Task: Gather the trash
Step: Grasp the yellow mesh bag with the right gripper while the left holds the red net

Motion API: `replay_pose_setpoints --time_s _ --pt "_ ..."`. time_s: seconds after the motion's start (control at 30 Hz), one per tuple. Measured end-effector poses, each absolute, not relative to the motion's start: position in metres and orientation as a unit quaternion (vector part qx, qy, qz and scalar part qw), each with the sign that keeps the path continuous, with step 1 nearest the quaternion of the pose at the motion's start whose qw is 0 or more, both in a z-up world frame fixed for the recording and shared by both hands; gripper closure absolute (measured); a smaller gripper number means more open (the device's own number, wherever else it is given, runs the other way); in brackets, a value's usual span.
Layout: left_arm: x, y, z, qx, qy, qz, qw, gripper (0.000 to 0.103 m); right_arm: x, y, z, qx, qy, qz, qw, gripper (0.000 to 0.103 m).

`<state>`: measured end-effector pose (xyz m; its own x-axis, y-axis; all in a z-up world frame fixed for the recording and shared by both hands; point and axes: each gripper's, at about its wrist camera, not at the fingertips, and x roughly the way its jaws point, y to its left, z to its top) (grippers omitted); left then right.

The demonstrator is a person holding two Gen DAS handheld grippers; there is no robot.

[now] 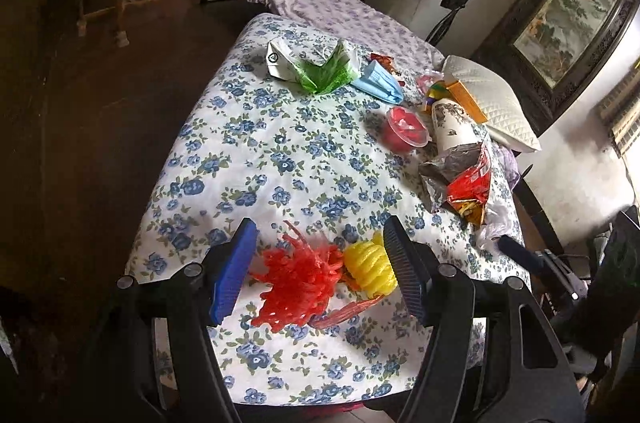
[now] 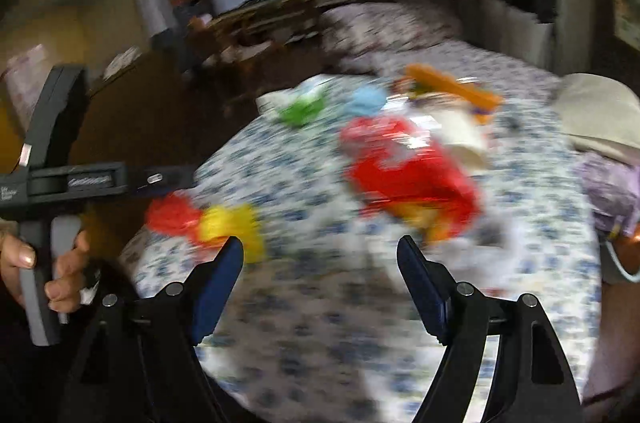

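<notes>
Trash litters the floral bedsheet [image 1: 280,151]: we see red netting [image 1: 298,281] and yellow netting [image 1: 370,265] between our left gripper's [image 1: 320,263] wide jaws; a red wrapper [image 2: 412,175] lies at twelve o'clock of our right gripper [image 2: 320,263], also wide, empty.

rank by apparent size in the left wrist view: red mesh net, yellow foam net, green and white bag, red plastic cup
1. red mesh net, though it lies nearest the camera
2. green and white bag, farther off
3. yellow foam net and red plastic cup look alike; no ranking
</notes>
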<state>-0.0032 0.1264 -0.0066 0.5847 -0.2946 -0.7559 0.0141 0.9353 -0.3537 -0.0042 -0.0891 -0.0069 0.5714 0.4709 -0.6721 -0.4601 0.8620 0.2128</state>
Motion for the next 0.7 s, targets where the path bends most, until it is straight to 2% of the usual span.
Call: replay_pose_setpoints --time_s 0.13,0.23,0.33,0.37,0.4,0.6,0.67,0.7 --pt "-0.004 0.132 -0.007 -0.160 0.445 -0.079 0.878 0.038 0.001 -0.048 -0.011 -0.018 0.395 0.284 0.874 0.025" --pt "-0.004 0.134 -0.009 -0.160 0.448 -0.075 0.877 0.038 0.012 -0.031 -0.022 -0.017 0.417 0.289 0.861 0.032" --pt "-0.004 0.133 -0.009 -0.154 0.447 -0.072 0.879 0.038 0.022 -0.020 -0.034 -0.017 0.440 0.292 0.849 0.050" --pt "-0.004 0.133 -0.010 -0.153 0.447 -0.072 0.878 0.038 0.023 -0.018 -0.037 -0.016 0.444 0.295 0.846 0.062" --pt "-0.004 0.133 -0.011 -0.152 0.449 -0.072 0.878 0.038 0.023 -0.018 -0.037 -0.011 0.442 0.299 0.845 0.064" --pt "-0.004 0.127 -0.012 -0.133 0.450 -0.071 0.880 0.030 0.003 -0.061 -0.006 -0.020 0.376 0.247 0.893 0.066" --pt "-0.003 0.121 -0.014 -0.118 0.453 -0.073 0.880 0.023 -0.002 -0.079 -0.002 -0.028 0.369 0.224 0.902 0.066" --pt "-0.003 0.118 -0.015 -0.109 0.455 -0.073 0.881 0.023 -0.002 -0.087 -0.002 -0.026 0.372 0.220 0.901 0.066"
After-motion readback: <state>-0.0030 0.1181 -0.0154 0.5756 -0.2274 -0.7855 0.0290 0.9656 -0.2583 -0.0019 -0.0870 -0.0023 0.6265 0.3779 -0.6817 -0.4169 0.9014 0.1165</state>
